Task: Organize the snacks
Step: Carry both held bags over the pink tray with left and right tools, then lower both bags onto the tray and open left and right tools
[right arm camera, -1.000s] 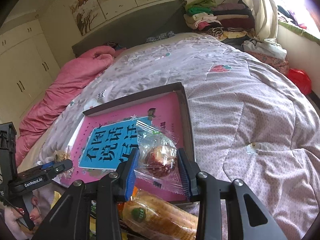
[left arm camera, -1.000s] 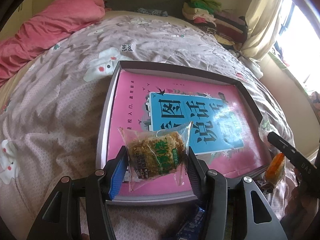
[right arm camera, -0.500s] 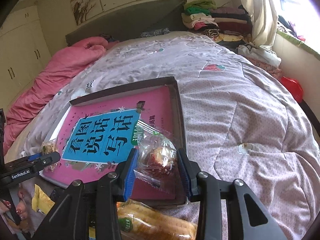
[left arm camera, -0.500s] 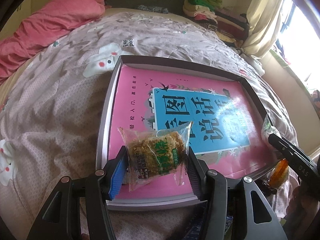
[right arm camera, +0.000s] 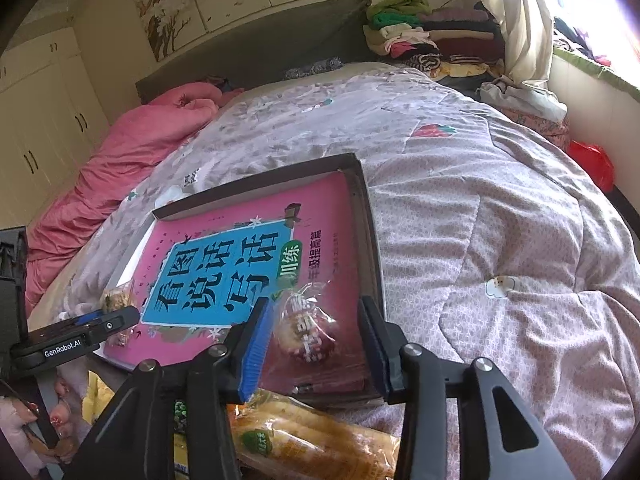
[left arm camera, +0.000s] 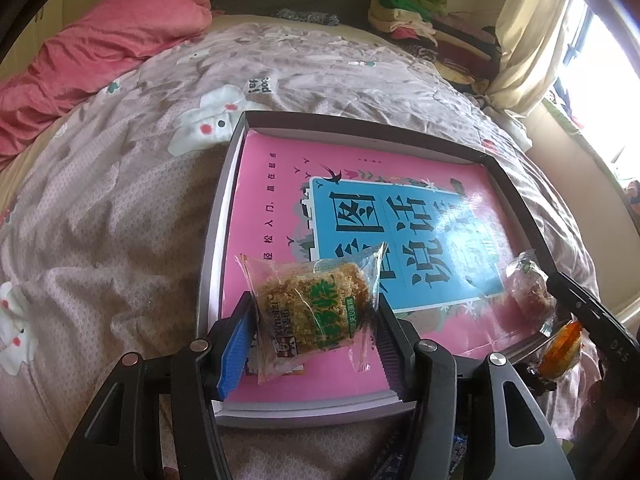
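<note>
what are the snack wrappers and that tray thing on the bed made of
Rice-crisp snack wrapper: thin clear plastic film, glossy, with crinkles and glare and the contents showing through. Red snack wrapper: also clear crinkled film. Tray: seemingly cardboard, a matte dark box lid with thin folded walls, though rigid plastic can't be ruled out. Pink book inside it: glossy coated paper cover reflecting window light.

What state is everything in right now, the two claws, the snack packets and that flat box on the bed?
Left gripper: jaws shut on the rice-crisp packet.
Rice-crisp packet: sealed, held over the box's near left corner.
Right gripper: jaws open, wider than the packet.
Red snack packet: sealed, between the jaws, over the pink book.
Flat box: open, lidless, holding the pink book.
Bread packet: sealed, lying outside the box.
</note>
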### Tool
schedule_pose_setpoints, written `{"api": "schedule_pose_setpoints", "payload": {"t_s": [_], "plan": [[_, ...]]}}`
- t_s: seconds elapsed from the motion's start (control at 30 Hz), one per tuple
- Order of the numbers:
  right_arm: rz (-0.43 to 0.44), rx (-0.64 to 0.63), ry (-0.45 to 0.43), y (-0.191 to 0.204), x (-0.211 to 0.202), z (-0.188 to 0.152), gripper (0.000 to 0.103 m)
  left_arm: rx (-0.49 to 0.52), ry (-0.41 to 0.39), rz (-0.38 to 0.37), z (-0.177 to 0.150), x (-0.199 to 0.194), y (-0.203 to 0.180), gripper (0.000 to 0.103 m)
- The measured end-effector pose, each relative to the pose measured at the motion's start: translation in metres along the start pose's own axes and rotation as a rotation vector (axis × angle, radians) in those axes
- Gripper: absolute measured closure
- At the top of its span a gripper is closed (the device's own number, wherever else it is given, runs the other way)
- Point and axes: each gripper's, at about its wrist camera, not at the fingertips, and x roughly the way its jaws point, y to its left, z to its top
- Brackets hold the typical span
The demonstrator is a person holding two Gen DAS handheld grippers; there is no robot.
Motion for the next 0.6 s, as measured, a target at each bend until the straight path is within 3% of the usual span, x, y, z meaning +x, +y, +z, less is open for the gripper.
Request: {"api": "schedule_pose_setpoints", "payload": {"t_s": [0.6], "plan": [[0.028,0.007,-0.05,0.001,-0.014,0.001,0.043,-0.016,-0.035,-0.012,0.002,-0.019,-0.001,0.036]]}}
